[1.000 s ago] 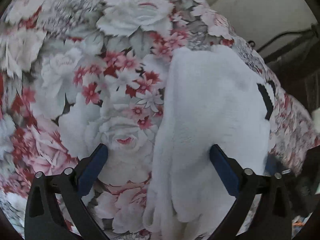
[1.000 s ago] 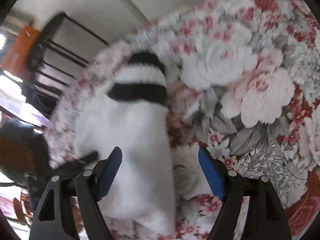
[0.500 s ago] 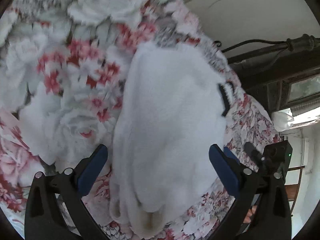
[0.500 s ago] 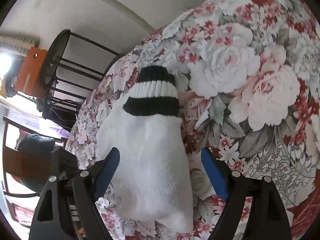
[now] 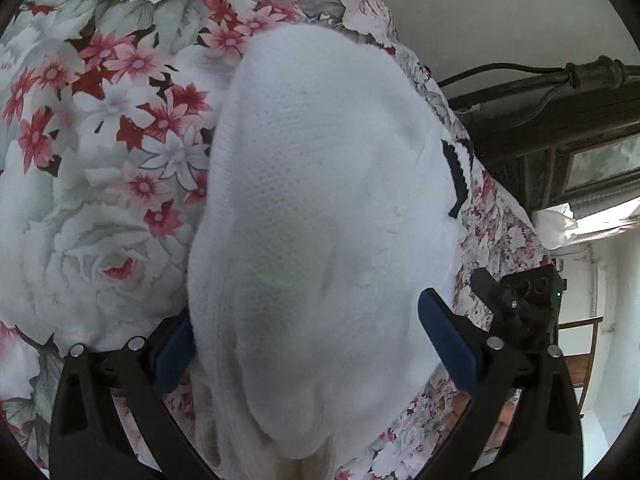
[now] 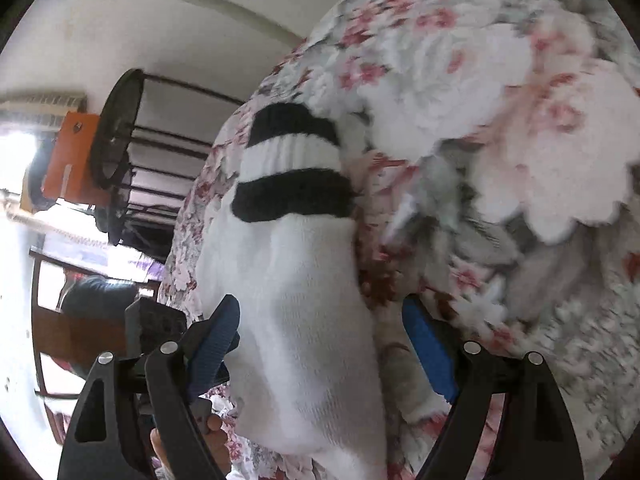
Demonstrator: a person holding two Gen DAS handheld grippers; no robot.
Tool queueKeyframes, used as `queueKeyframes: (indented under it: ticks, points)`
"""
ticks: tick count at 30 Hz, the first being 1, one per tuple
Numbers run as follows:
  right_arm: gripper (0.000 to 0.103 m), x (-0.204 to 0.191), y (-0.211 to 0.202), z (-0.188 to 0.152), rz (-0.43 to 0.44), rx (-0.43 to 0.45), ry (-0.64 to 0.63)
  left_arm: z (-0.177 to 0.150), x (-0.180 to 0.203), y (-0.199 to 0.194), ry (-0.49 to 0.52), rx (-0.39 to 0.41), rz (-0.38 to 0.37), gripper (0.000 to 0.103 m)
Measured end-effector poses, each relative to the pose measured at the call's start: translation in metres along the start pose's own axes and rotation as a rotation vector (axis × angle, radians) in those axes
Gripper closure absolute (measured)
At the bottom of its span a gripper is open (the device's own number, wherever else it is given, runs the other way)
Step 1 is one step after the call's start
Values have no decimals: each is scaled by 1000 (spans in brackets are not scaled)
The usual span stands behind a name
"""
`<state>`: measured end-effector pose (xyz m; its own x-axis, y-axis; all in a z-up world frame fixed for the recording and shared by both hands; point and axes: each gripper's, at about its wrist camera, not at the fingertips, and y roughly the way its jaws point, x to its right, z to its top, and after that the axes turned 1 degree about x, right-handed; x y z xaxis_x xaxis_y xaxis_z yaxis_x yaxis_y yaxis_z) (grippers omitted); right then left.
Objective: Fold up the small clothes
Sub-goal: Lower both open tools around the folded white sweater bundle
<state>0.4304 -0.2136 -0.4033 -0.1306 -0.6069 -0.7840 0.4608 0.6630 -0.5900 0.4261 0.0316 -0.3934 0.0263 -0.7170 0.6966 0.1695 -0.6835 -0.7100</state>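
Both grippers now sit lower and closer over the sock point(image 5: 320, 208) than a second ago. It lies flat on the floral cloth point(image 5: 100, 160), striped cuff point(image 6: 292, 164) at its far end. Left gripper point(image 5: 308, 332) and right gripper point(image 6: 320, 336) each straddle it, jaws wide, gripping nothing.

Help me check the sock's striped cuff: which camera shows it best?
The right wrist view: the cuff faces the camera, both black bands and the white band between visible. The left wrist view shows only a sliver of it at the sock's far edge.
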Motion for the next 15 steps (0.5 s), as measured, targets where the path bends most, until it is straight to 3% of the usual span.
queueKeyframes:
  ticks: [6,9,15]
  points:
    - [19,-13,28,-10,-18,-62,-101,-6,17,5,92,-28,-21,4]
    - [21,-12,31,-13,-41,-71,-122,-13,30,11,180,-42,16,4]
    - [43,-8,31,-15,-62,-74,-98,-13,20,19,168,-13,68,5]
